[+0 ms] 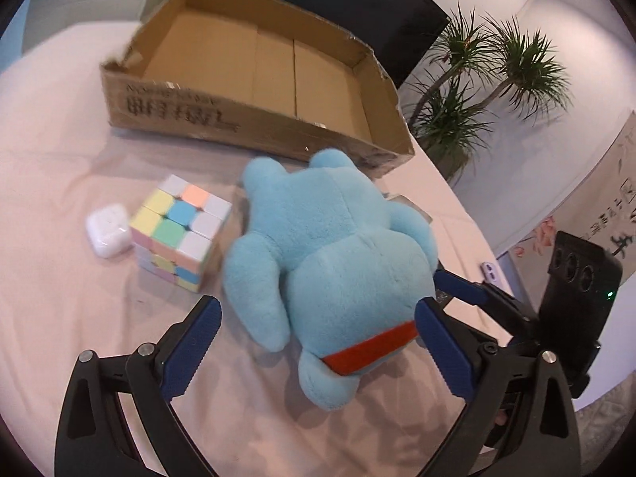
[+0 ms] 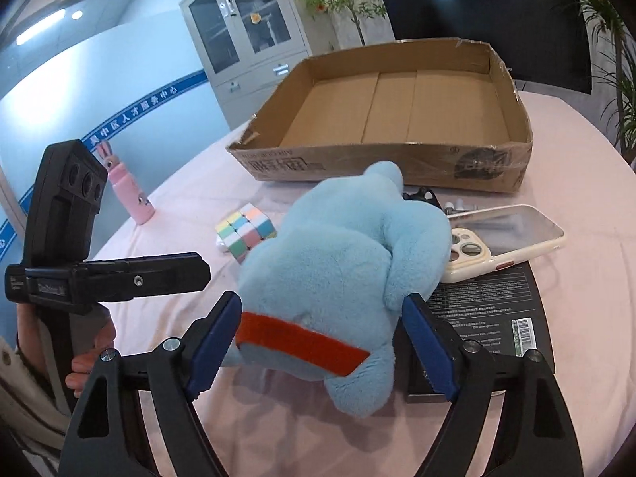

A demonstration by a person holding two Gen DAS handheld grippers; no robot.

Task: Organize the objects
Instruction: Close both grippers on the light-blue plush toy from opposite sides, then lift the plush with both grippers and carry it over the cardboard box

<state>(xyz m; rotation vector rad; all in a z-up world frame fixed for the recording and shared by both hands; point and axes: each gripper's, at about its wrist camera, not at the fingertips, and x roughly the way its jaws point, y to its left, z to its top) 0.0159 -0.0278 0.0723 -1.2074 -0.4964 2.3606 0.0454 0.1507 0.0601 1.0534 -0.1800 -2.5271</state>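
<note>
Tabletop under pink cloth carries everything I see. Ahead of both grippers, beyond the toy, sits the open cardboard box. Between my right gripper's wide-spread fingers lies the blue plush toy, not clamped. My left gripper is also wide, around the toy's collared end. Forward-left of it stand the pastel cube and white earbud case.

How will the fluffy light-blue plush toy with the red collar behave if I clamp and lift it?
The fluffy light-blue plush toy will likely squash between the open right hand-held gripper pads. It is probably light. Its limbs look floppy and may drag the cream phone case it partly covers.
</note>
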